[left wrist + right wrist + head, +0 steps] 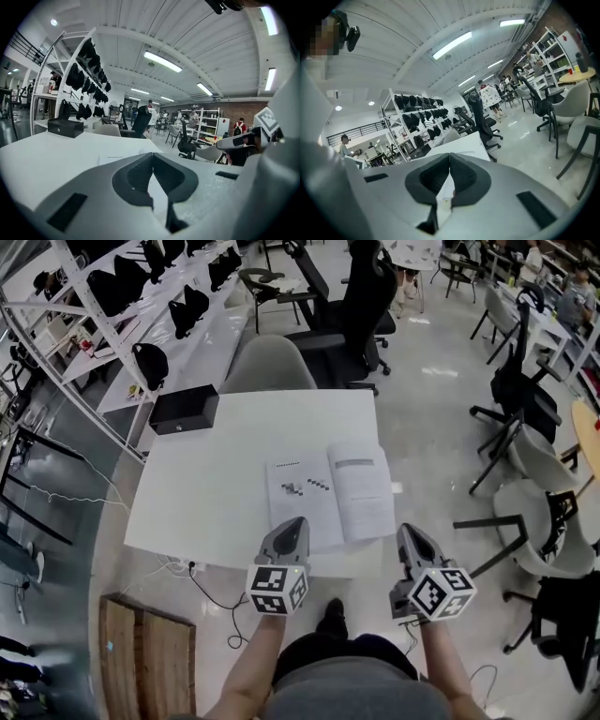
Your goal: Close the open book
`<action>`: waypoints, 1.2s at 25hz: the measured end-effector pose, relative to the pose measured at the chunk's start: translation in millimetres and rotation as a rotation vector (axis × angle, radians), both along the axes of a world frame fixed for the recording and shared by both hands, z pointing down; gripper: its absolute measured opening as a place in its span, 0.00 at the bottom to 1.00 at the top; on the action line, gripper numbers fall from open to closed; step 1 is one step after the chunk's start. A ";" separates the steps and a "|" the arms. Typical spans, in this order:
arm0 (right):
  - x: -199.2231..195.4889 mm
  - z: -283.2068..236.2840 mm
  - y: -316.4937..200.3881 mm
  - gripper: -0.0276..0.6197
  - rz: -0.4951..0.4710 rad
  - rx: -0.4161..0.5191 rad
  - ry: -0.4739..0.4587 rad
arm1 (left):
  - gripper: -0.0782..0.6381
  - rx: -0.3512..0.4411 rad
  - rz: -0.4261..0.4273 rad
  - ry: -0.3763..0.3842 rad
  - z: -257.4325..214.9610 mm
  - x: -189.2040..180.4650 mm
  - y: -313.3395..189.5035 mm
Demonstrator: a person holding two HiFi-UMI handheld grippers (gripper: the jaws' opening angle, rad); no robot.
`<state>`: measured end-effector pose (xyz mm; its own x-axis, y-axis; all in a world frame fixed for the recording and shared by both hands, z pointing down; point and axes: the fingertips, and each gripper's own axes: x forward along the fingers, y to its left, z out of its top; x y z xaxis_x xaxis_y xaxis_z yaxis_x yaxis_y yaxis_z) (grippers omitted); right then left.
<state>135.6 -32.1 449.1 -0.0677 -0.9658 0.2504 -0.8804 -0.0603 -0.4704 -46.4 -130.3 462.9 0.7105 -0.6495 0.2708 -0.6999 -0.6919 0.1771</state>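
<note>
An open book [330,495] lies flat on the white table [206,493], its printed pages facing up, near the table's front edge. My left gripper [297,520] hovers over the near corner of the book's left page, jaws closed together with nothing between them. My right gripper [407,530] hangs just off the table's front edge, to the right of the book, also shut and empty. In the left gripper view the left page [115,159] lies just ahead of the closed jaws. In the right gripper view the table [461,144] stretches ahead.
A black box [184,409] sits at the table's far left corner. A grey chair [270,363] stands behind the table, with black office chairs [352,310] beyond. More chairs [539,484] stand to the right. A shelf rack with black items [122,296] runs along the left.
</note>
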 end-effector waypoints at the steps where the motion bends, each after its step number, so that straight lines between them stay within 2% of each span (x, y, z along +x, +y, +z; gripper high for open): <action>1: 0.3 1.6 -2.4 0.05 0.003 -0.002 -0.004 | 0.12 -0.001 0.005 0.000 1.2 1.2 -2.6; 18: 23.5 21.8 -12.2 0.19 0.045 -0.065 -0.100 | 0.12 -0.026 0.062 -0.023 12.9 25.6 -24.7; 30: 43.6 36.2 -30.4 0.25 -0.034 -0.101 -0.153 | 0.12 -0.056 0.013 -0.066 24.8 35.0 -30.7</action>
<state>179.2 -62.5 485.4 -0.1449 -0.9327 0.3304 -0.8011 -0.0854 -0.5924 -11.4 -161.0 487.7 0.6979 -0.6233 0.3528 -0.7027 -0.6910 0.1693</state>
